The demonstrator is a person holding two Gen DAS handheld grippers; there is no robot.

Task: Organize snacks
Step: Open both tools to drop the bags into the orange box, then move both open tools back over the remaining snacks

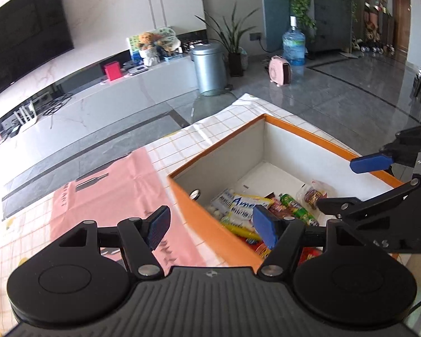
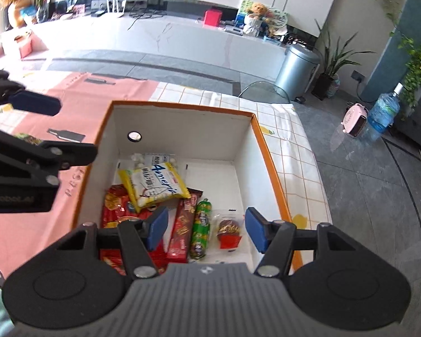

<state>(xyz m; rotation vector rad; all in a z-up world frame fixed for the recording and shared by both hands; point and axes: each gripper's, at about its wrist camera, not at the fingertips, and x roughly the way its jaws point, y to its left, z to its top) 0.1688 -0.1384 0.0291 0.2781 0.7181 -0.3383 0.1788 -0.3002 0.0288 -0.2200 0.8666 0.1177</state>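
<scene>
An orange box (image 1: 308, 132) (image 2: 182, 106) with a white inside stands on the table. It holds a yellow and white packet (image 2: 154, 185) (image 1: 247, 203), red packets (image 2: 118, 210), a brown-red biscuit pack (image 2: 182, 230), a green roll (image 2: 200, 230) (image 1: 297, 209) and a small wrapped cake (image 2: 229, 231). My left gripper (image 1: 212, 226) (image 2: 53, 127) is open and empty, hanging above the box's left wall. Above the green roll and the cake, my right gripper (image 2: 207, 229) (image 1: 350, 185) is open too, with nothing between its blue pads.
A pink printed bag (image 1: 112, 193) lies flat left of the box on the checked tablecloth (image 1: 210, 132). The table's far edge drops to a grey tiled floor. A silver bin (image 1: 209, 67), a potted plant and a water bottle (image 1: 293, 45) stand beyond.
</scene>
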